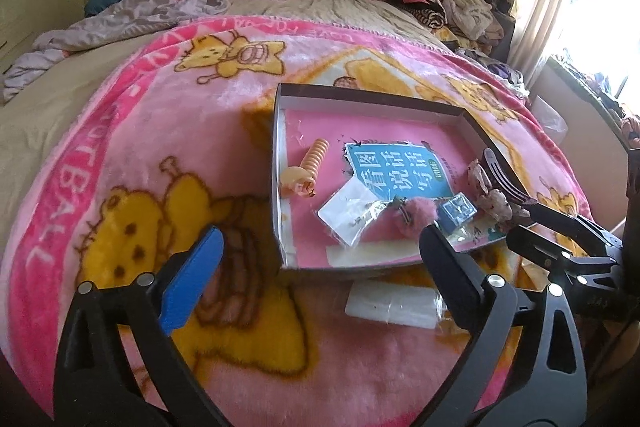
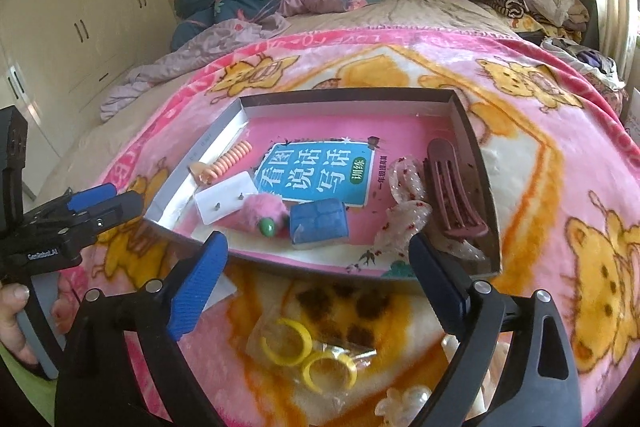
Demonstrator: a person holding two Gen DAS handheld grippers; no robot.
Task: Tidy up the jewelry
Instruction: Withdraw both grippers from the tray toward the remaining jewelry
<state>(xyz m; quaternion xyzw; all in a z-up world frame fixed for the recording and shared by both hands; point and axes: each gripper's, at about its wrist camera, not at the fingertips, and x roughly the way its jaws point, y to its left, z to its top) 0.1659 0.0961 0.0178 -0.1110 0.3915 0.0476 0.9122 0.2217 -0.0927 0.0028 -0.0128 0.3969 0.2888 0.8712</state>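
Now | right gripper (image 2: 316, 277) wide open, empty | yellow rings (image 2: 308, 357) just below its jaws, outside tray (image 2: 486, 163) | left gripper (image 1: 320, 267) wide open, empty, farther off

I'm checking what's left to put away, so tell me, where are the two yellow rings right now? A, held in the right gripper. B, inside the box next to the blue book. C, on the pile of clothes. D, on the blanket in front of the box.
D: the yellow rings lie in clear wrapping on the blanket, outside the near wall of the box, below the open right gripper.
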